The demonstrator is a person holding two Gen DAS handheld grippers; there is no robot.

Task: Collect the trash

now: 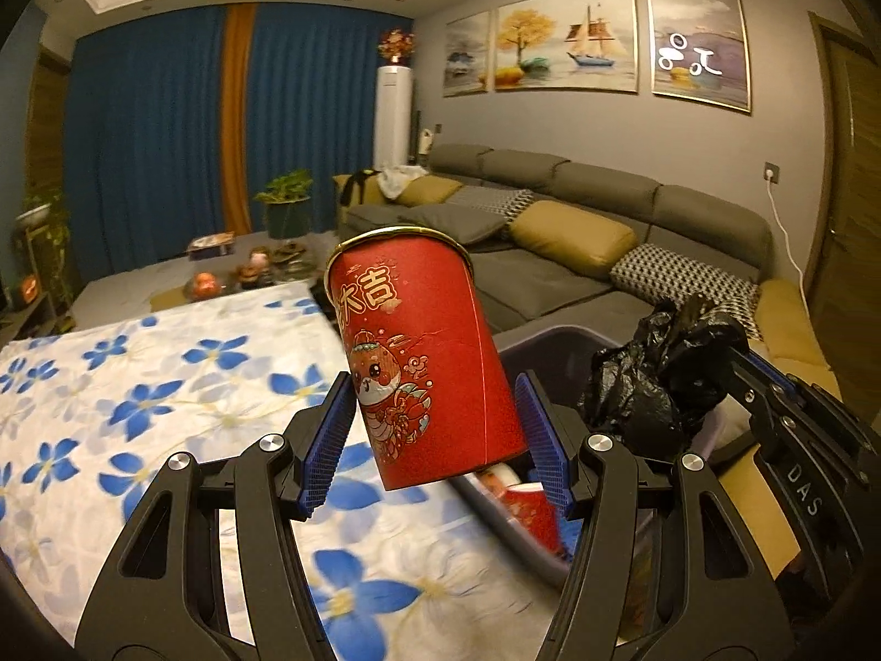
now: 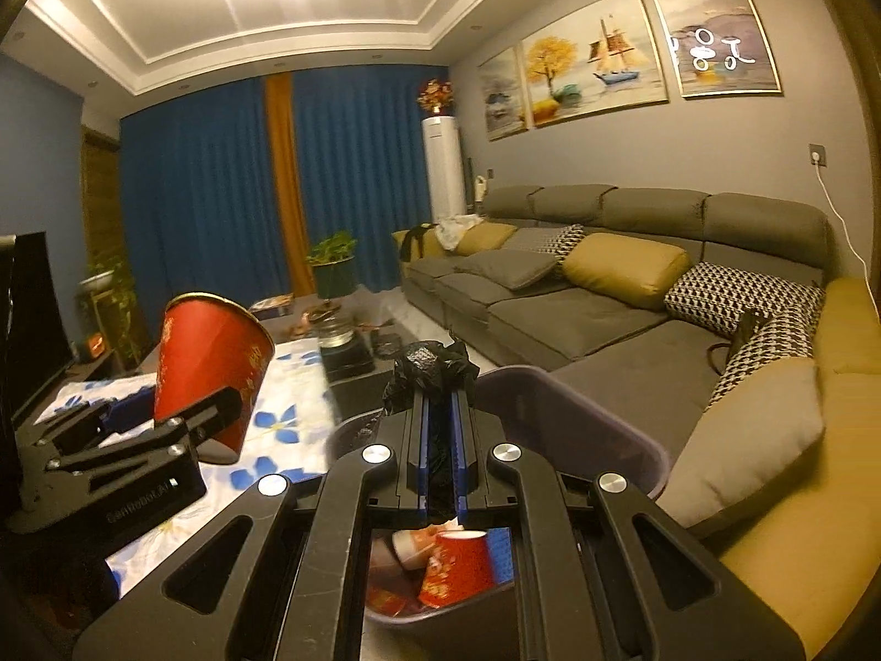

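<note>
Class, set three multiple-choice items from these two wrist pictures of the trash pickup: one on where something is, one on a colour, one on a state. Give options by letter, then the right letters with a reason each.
1. Where is the purple bin?
A. beside the floral-cloth table, in front of the sofa
B. on the sofa
C. by the curtains

2. What colour is the cup in the left gripper?
A. blue
B. red
C. white

3. What state is the right gripper in?
A. open and empty
B. open around a cup
C. shut on the black plastic bag

Answers: 1 A, the bin sits between the table's edge and the sofa seat. 2 B, the cup is red with a cartoon print. 3 C, the blue pads are pressed close together with crumpled black plastic between them.
</note>
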